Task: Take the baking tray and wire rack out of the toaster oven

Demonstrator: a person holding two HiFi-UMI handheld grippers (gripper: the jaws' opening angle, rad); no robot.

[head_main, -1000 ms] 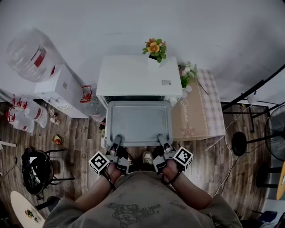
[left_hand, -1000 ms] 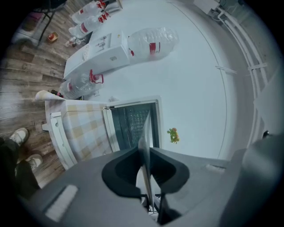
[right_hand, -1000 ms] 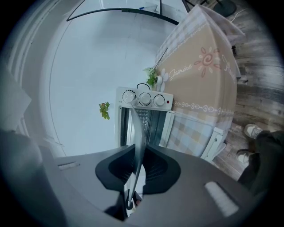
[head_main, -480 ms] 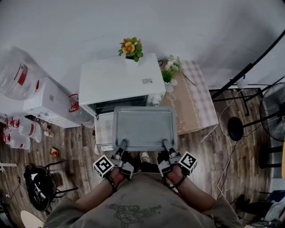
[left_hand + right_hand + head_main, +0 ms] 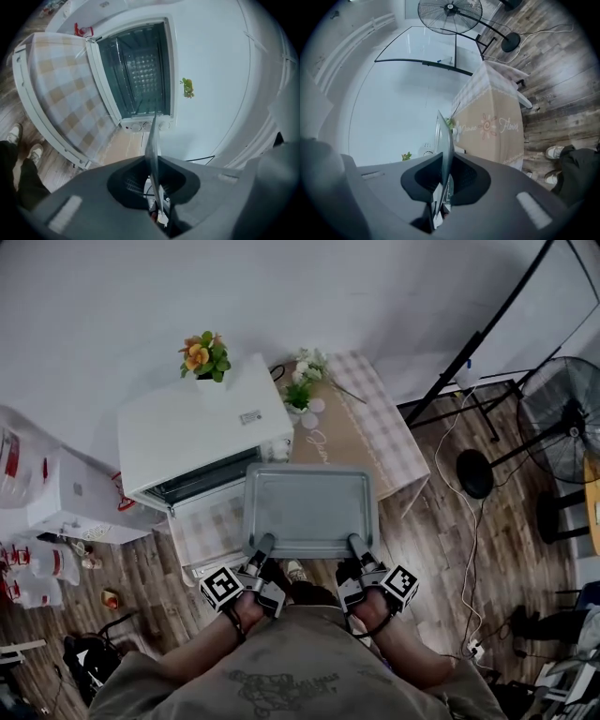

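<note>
As two hand-held grippers (image 5: 265, 541) (image 5: 354, 541) clamp one tray (image 5: 309, 507), one oven (image 5: 199, 427)

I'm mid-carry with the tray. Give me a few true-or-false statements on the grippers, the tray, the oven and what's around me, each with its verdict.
1. The left gripper and the right gripper are both shut on the near edge of the baking tray. True.
2. A potted plant with orange flowers stands on top of the toaster oven. True.
3. The baking tray sits inside the toaster oven. False: it is fully out, held level in the air in front of it.
4. The oven's door is shut. False: it hangs open.
5. The standing fan is at the left of the head view. False: it is at the right.
</note>
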